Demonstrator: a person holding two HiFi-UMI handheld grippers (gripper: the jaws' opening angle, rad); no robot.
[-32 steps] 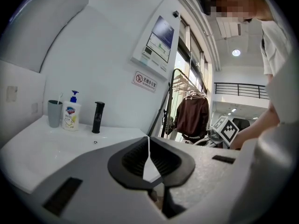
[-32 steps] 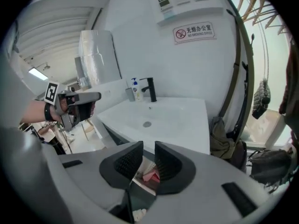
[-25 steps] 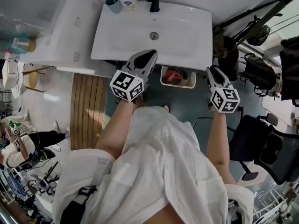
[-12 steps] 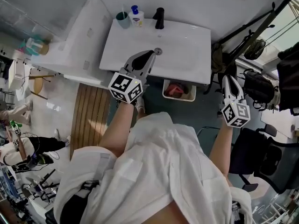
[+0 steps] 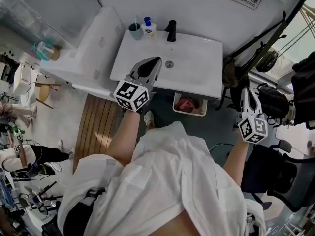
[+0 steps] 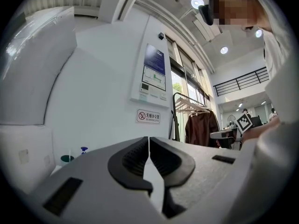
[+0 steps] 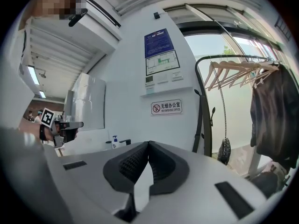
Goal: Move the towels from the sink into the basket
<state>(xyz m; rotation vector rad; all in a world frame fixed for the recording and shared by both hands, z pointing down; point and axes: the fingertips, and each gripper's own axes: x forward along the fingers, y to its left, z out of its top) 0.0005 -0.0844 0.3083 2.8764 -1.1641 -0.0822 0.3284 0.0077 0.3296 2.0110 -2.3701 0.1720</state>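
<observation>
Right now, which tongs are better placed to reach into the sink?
Left. The left tongs hang shut and empty over the front edge of the sink. The right tongs, also shut, sit off to its right, past the basket. The sink looks empty, though.

Basket (image 5: 189, 113) below the sink's (image 5: 197, 77) front edge, towel (image 5: 186, 103) in it, cup (image 5: 135, 31) and bottle (image 5: 148, 28) left of faucet (image 5: 171, 31)

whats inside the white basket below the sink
A crumpled red and pink bundle, likely cloth, lies in the basket. The basket's far side sits under the front edge of the sink, so whatever lies there, or beneath the bundle, is hidden.
</observation>
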